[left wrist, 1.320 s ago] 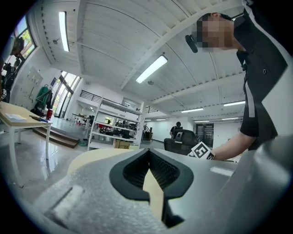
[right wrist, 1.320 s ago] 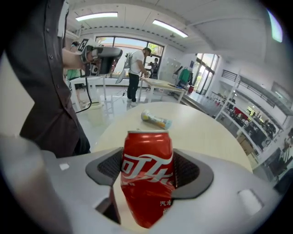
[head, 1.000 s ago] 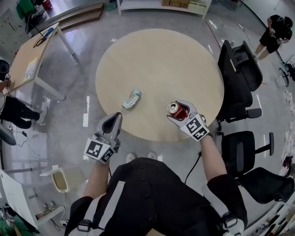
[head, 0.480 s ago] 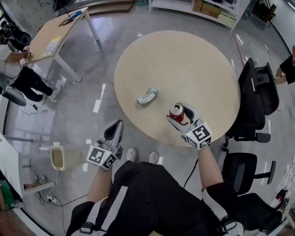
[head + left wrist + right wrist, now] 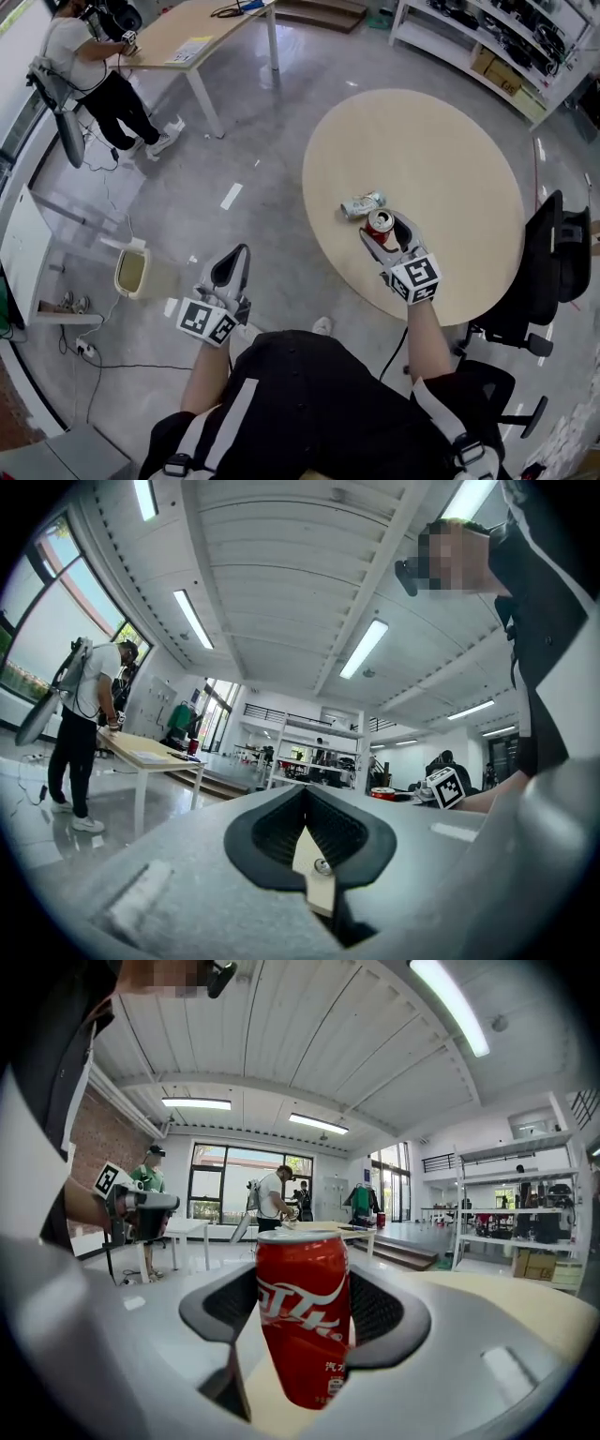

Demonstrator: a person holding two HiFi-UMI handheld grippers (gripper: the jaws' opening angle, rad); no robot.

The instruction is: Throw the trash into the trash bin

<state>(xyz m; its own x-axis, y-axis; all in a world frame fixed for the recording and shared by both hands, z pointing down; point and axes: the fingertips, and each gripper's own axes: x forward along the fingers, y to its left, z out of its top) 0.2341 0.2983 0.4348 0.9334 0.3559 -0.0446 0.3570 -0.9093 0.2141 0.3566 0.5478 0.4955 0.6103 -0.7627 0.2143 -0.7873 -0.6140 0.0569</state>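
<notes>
A red soda can [image 5: 379,225] stands upright between the jaws of my right gripper [image 5: 382,228], over the near edge of the round wooden table [image 5: 450,159]. The pads press on both of the can's [image 5: 302,1316] sides, so the right gripper [image 5: 305,1283] is shut on it. My left gripper [image 5: 234,260] hangs over the grey floor, shut with nothing in it; its fingertips [image 5: 305,794] meet. A beige trash bin [image 5: 119,272] stands on the floor to its left. A crushed pale can [image 5: 362,204] lies on the table just beyond the red can.
A black office chair [image 5: 553,272] stands right of the table. A person [image 5: 94,84] stands at a wooden desk [image 5: 202,33] at the far left. Shelves [image 5: 497,56] line the back right. A white cabinet [image 5: 28,253] stands behind the bin.
The view has swung left, so the table now lies to the right and the bin is nearer the left gripper. Both grippers moved left; the red can stayed in the right one.
</notes>
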